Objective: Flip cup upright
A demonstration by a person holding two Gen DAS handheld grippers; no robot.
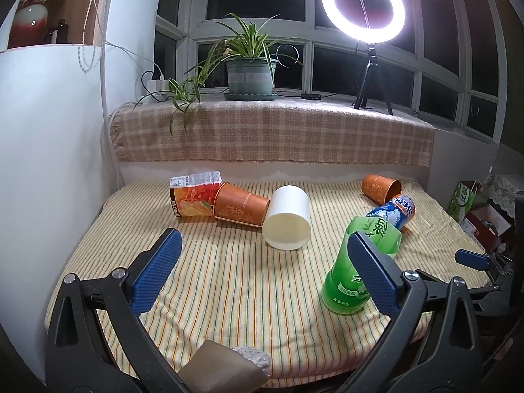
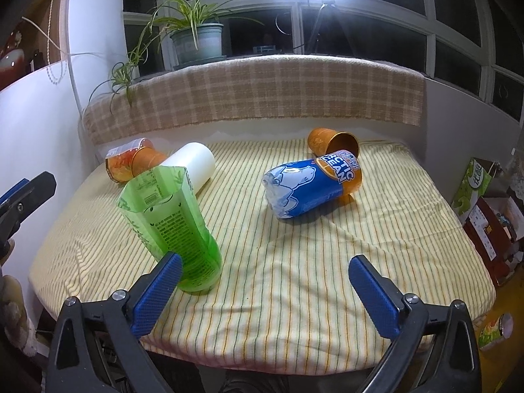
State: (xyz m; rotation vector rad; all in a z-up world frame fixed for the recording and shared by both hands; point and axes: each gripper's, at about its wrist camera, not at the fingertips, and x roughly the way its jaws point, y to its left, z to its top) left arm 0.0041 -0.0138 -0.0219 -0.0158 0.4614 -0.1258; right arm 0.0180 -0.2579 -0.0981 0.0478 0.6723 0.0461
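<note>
Several cups are on a striped cloth. A green cup (image 1: 357, 268) (image 2: 173, 222) stands upright, mouth up, at the front. A white cup (image 1: 288, 217) (image 2: 193, 167) lies on its side mid-table. An orange cup (image 1: 240, 208) (image 2: 147, 160) lies beside a fruit-print cup (image 1: 193, 196) (image 2: 119, 163) at the back left. A blue Arctic Ocean cup (image 1: 394, 211) (image 2: 311, 186) lies on its side against another orange cup (image 1: 381, 188) (image 2: 334, 142) at the back right. My left gripper (image 1: 265, 268) is open and empty, its right finger in front of the green cup. My right gripper (image 2: 265, 288) is open and empty, just right of the green cup.
A plaid-covered ledge (image 1: 271, 131) runs behind the table with a potted plant (image 1: 250, 75) and a ring light on a tripod (image 1: 363, 3). A white wall panel (image 1: 49, 147) stands at the left. Boxes and bags (image 2: 484, 203) sit off the right edge.
</note>
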